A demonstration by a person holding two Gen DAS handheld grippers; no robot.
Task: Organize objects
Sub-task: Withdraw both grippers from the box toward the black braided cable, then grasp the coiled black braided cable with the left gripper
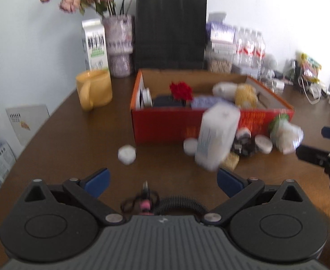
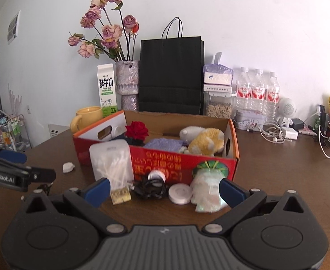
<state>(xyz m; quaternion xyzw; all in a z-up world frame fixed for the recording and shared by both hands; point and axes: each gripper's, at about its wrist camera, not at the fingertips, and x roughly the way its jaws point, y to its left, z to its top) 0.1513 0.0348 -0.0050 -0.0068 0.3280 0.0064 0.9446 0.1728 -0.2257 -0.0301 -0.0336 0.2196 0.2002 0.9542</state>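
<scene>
Both grippers hover over the brown counter (image 2: pixel 277 180), the left gripper (image 1: pixel 162 180) and the right gripper (image 2: pixel 163 191) each spread wide and holding nothing. Against the red box's (image 2: pixel 187 168) near wall stand a cotton-swab pack (image 2: pixel 112 164), black cable (image 2: pixel 150 186), white lid (image 2: pixel 179 194) and plastic-wrapped bundle (image 2: pixel 206 193). Inside the box lie a plush toy (image 2: pixel 206 140) and red rose (image 2: pixel 136 130). Behind it stands a black bag (image 2: pixel 171 74).

Left gripper (image 1: pixel 162 181) black with blue fingers (image 1: pixel 98 181), silver screws, coiled cable, white "GenRobot.AI" lettering
</scene>
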